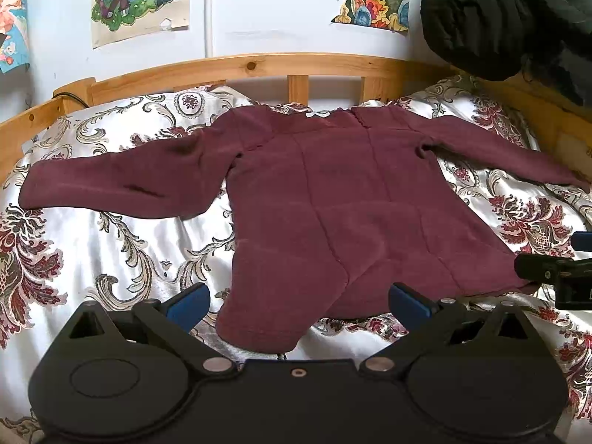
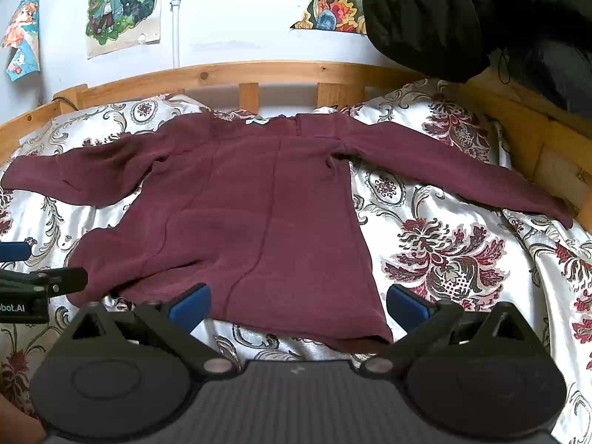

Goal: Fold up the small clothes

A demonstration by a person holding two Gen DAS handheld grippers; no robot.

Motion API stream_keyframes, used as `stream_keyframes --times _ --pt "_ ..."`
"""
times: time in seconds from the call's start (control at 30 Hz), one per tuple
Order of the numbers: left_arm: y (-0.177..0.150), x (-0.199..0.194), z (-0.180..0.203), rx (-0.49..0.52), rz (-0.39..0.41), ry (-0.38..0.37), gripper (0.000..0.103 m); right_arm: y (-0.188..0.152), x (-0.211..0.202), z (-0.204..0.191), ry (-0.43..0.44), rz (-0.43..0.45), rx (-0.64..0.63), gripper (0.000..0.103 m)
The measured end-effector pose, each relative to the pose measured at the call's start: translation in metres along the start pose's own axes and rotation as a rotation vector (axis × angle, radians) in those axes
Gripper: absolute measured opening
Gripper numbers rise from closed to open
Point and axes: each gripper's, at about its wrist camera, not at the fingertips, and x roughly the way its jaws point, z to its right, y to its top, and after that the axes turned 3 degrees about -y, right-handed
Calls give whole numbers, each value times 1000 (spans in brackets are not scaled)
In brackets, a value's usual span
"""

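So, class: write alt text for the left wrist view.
A maroon long-sleeved top lies spread flat, sleeves out, on a floral bedspread. The open left claw hovers at its hem; the right claw shows at the right edge.

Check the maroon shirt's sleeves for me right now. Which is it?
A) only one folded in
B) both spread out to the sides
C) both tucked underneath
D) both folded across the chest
B: the maroon long-sleeved shirt lies flat on the floral bedspread with both sleeves stretched outward, nothing folded yet.
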Motion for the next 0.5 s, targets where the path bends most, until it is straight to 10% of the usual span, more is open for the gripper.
stream_keyframes --times 0.5 --pt "0 0 3 0 -3 -3 102 0 0 0 1 -2 0 103"
